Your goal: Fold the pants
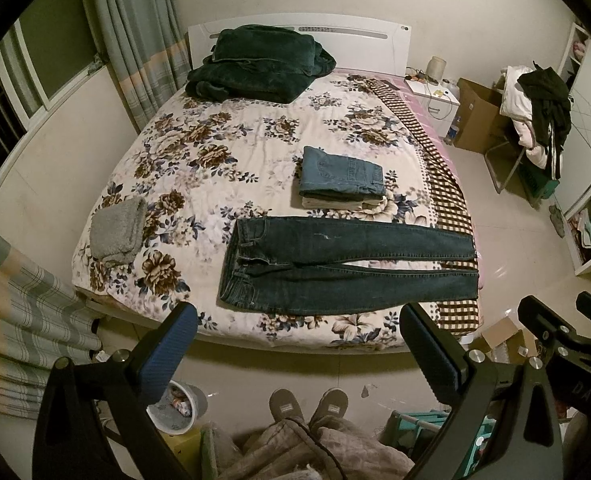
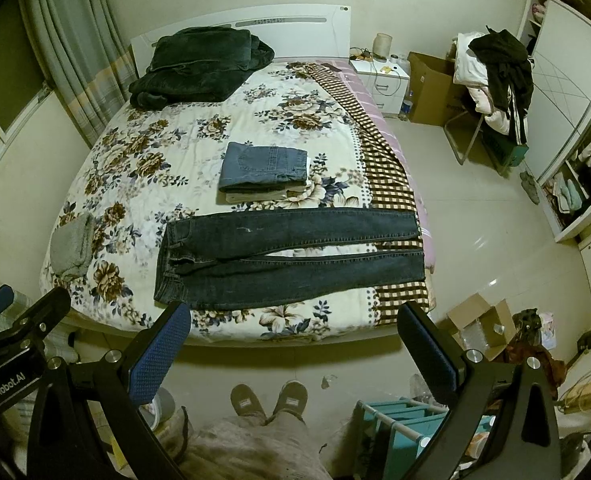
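Note:
Dark blue jeans (image 1: pixel 335 268) (image 2: pixel 279 256) lie flat across the near part of the floral bed (image 1: pixel 223 152) (image 2: pixel 143 160), waistband to the left, both legs stretched right to the bed's edge. My left gripper (image 1: pixel 299 340) hangs open above the floor in front of the bed, short of the jeans, nothing between its fingers. My right gripper (image 2: pixel 295 340) is open too, at the same distance from the bed and empty. Each gripper's body shows at the other view's side edge.
Behind the jeans sits a stack of folded pants (image 1: pixel 341 178) (image 2: pixel 263 170). A grey fleece bundle (image 1: pixel 117 232) lies at the bed's left, a dark green blanket (image 1: pixel 259 64) by the headboard. A person's slippers (image 1: pixel 307 404), a bucket (image 1: pixel 179 408), boxes (image 2: pixel 483 324) and a teal rack (image 2: pixel 399 420) crowd the floor.

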Motion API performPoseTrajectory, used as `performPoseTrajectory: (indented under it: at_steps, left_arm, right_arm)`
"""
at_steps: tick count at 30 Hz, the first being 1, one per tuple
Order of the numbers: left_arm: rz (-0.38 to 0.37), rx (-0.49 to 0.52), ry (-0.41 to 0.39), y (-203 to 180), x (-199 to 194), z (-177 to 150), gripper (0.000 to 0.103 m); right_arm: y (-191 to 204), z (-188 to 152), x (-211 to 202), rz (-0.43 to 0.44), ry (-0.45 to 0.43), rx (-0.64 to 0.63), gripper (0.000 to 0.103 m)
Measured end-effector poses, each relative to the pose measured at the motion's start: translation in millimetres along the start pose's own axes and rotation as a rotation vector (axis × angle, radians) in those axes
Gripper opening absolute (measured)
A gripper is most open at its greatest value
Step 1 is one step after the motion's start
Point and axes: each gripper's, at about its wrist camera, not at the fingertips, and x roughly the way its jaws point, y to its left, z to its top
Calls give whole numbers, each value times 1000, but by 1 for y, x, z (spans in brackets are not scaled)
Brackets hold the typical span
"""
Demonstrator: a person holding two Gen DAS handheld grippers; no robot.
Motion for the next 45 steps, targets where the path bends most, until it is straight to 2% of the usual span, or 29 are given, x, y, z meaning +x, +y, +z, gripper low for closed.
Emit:
performPoseTrajectory:
  at_steps: [45]
  left_arm:
    - [-6,-5,8,6,-1,-6,103]
  right_arm:
    - [-3,5,7,4,14,3,103]
